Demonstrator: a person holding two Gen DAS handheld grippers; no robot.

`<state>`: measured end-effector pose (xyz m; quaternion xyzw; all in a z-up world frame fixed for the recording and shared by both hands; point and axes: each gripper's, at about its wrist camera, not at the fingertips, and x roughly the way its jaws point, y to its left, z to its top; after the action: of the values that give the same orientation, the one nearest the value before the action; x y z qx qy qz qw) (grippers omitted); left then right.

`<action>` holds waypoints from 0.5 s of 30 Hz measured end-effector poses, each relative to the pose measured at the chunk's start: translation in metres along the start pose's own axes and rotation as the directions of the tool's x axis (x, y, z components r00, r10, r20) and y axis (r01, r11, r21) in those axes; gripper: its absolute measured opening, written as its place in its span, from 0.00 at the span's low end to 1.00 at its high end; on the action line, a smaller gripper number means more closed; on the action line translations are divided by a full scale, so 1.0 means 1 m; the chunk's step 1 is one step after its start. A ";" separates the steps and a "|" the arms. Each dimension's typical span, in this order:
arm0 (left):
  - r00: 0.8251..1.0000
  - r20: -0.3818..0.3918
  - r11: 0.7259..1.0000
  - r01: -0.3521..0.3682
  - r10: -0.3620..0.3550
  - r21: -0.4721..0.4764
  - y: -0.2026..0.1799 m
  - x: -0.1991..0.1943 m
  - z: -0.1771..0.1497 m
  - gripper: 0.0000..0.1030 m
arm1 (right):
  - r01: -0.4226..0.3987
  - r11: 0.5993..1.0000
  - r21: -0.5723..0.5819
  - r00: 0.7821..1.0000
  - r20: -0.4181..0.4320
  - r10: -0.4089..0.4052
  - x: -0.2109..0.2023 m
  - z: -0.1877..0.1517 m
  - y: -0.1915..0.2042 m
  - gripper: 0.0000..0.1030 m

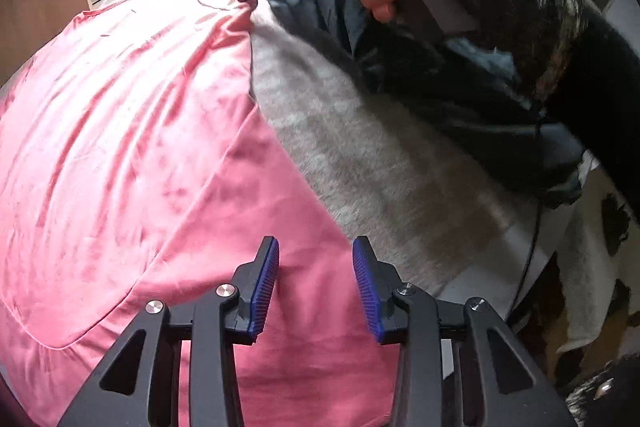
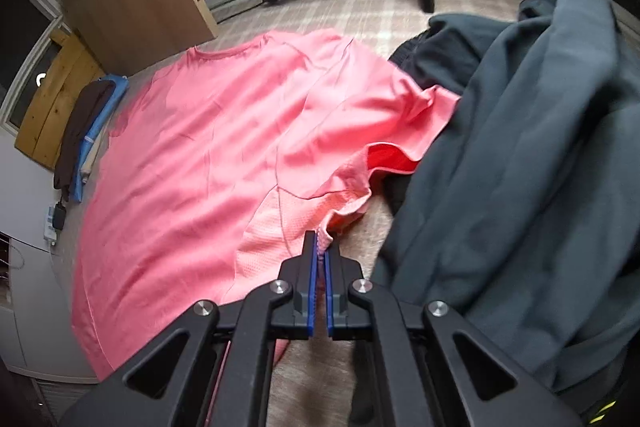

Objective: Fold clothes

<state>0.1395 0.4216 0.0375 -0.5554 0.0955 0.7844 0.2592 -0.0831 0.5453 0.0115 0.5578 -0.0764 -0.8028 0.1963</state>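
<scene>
Side fold starting: pink shirt flat on the rug, right side pinched.
Left view: left tongs apart, hovering over the shirt hem near the rug's bare strip. Right view: right tongs clamped on the shirt's side edge beside the grey pile. Next, I'd say: left grips hem, both carry edge inward.

Pink T-shirt spread flat on carpet, sleeve edge lifted (mesh underarm panel); dark-grey garment heaped beside.
</scene>
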 end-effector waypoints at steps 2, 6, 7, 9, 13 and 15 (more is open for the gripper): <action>1.000 0.016 0.999 0.010 -0.011 0.039 -0.005 0.002 -0.004 0.29 | 0.010 1.000 -0.002 1.000 0.000 -0.010 0.001 0.000 0.000 0.03; 0.996 0.018 0.995 0.089 -0.090 0.047 -0.004 0.004 -0.007 0.00 | -0.002 1.000 0.014 1.000 0.012 0.002 -0.003 0.002 -0.005 0.03; 0.993 0.021 0.992 0.119 -0.120 0.051 -0.004 0.001 -0.007 0.00 | -0.005 1.000 0.018 1.000 0.015 0.005 -0.004 0.003 -0.006 0.03; 0.982 0.029 0.980 0.186 -0.189 0.066 -0.006 -0.011 -0.007 0.00 | -0.021 0.999 0.027 0.999 0.031 0.020 -0.008 0.004 -0.008 0.03; 0.963 0.037 0.958 0.261 -0.267 0.119 -0.017 -0.031 -0.010 0.00 | 0.035 0.999 -0.003 0.992 0.121 -0.034 -0.024 0.007 -0.009 0.03; 0.963 0.004 0.958 0.269 -0.271 0.094 -0.011 -0.025 -0.012 0.00 | 0.072 0.997 -0.016 0.988 0.141 -0.069 -0.030 0.004 -0.004 0.03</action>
<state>0.1610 0.4180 0.0580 -0.5438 0.0530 0.7412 0.3900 -0.0784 0.5611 0.0377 0.5004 -0.0620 -0.8471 0.1680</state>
